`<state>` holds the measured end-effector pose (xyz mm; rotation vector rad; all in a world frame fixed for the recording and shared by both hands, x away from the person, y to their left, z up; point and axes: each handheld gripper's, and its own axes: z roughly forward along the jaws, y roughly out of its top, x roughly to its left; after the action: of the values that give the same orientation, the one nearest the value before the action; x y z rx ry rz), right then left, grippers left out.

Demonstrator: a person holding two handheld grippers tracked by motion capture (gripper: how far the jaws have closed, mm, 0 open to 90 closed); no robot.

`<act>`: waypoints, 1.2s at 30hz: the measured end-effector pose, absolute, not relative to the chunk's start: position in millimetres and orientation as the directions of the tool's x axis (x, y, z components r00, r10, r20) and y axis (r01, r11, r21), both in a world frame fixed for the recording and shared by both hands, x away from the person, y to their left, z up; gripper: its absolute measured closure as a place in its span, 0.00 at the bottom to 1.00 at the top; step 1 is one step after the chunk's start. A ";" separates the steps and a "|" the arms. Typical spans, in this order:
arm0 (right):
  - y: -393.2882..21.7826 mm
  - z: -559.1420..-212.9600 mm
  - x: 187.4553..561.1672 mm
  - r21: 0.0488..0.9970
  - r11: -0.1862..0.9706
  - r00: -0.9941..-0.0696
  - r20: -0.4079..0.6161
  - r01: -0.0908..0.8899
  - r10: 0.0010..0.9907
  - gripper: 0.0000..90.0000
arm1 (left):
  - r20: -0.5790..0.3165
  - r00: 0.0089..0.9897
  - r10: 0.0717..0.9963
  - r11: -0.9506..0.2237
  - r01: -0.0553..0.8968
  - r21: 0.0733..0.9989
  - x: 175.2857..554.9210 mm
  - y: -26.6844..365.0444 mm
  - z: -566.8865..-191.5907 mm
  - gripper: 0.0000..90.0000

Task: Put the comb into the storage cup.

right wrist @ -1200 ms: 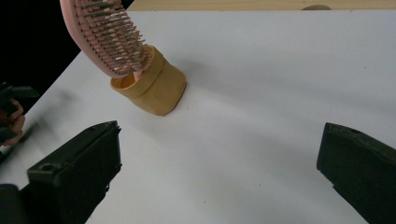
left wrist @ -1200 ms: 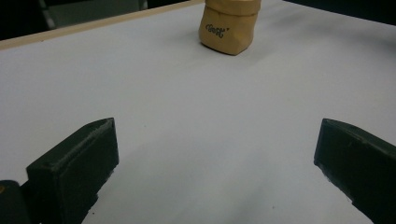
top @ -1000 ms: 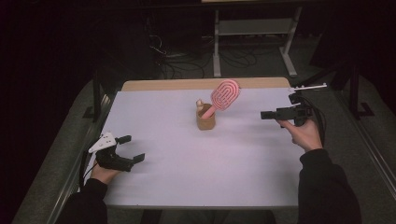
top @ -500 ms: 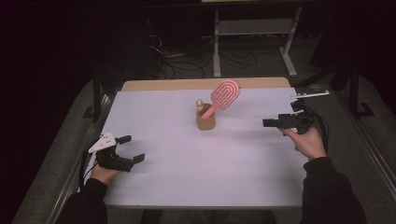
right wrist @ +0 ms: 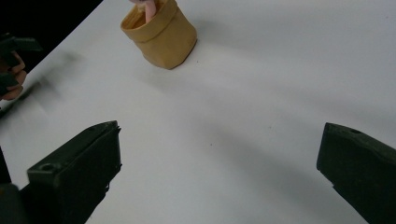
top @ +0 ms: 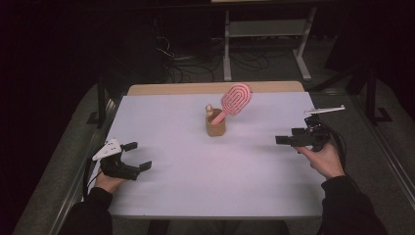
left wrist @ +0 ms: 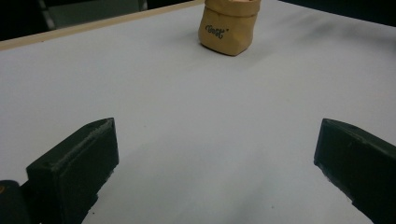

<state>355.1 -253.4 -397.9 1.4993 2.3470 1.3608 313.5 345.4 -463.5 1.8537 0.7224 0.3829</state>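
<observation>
A small tan paper-bag holder [top: 215, 126] stands near the table's middle, toward the far side. A pink hairbrush [top: 235, 99] leans out of it, head up and to the right. The holder [left wrist: 229, 25] sits ahead of my left gripper [top: 139, 155], which rests open at the near left with nothing between its jaws. My right gripper [top: 284, 140] hovers open at the right edge, pointing left. From it the holder [right wrist: 160, 33] lies ahead and to the left, with the pink handle [right wrist: 148, 8] poking out.
A white sheet [top: 210, 171] covers the table, with a bare wooden strip [top: 215, 87] along the far edge. A metal stand [top: 266, 34] and cables [top: 178, 66] lie on the dark floor beyond. The left hand [right wrist: 11, 70] appears at the right gripper view's left edge.
My right gripper has drawn back toward the person and slightly down along the table's right edge. The left gripper, holder and brush have stayed put.
</observation>
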 end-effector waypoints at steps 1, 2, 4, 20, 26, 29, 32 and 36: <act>-254.0 -399.3 353.7 0.686 0.147 -0.532 0.392 0.712 0.751 0.00 | -0.072 0.765 0.640 -0.256 0.300 0.919 313.6 345.5 -463.6 0.00; -254.6 -400.3 352.1 0.686 0.147 -0.532 0.391 0.713 0.751 0.00 | -0.072 0.765 0.640 -0.256 0.300 0.919 313.6 345.5 -463.6 0.00; -256.0 -402.3 349.5 0.687 0.147 -0.531 0.390 0.712 0.752 0.00 | -0.072 0.765 0.640 -0.257 0.302 0.918 313.5 345.4 -463.8 0.00; -262.3 -425.9 322.8 0.691 0.139 -0.528 0.390 0.709 0.755 0.00 | -0.076 0.763 0.642 -0.250 0.302 0.920 312.5 346.8 -463.3 0.00; -261.8 -433.1 311.1 0.694 0.161 -0.538 0.367 0.701 0.759 0.00 | -0.080 0.762 0.642 -0.250 0.307 0.918 312.6 346.3 -464.2 0.00; -262.3 -435.5 305.4 0.705 0.163 -0.543 0.355 0.690 0.761 0.00 | -0.079 0.763 0.642 -0.254 0.309 0.917 312.8 346.4 -464.5 0.00; -263.0 -436.0 299.6 0.719 0.165 -0.545 0.336 0.675 0.768 0.00 | -0.079 0.763 0.642 -0.254 0.309 0.917 312.8 346.4 -464.5 0.00; -264.4 -436.8 291.9 0.741 0.169 -0.547 0.302 0.650 0.781 0.00 | -0.079 0.764 0.640 -0.255 0.309 0.916 312.7 346.4 -464.5 0.00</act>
<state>291.9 -264.4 -436.8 1.4110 2.2833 1.3243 312.7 346.4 -464.5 1.8547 0.7299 0.3750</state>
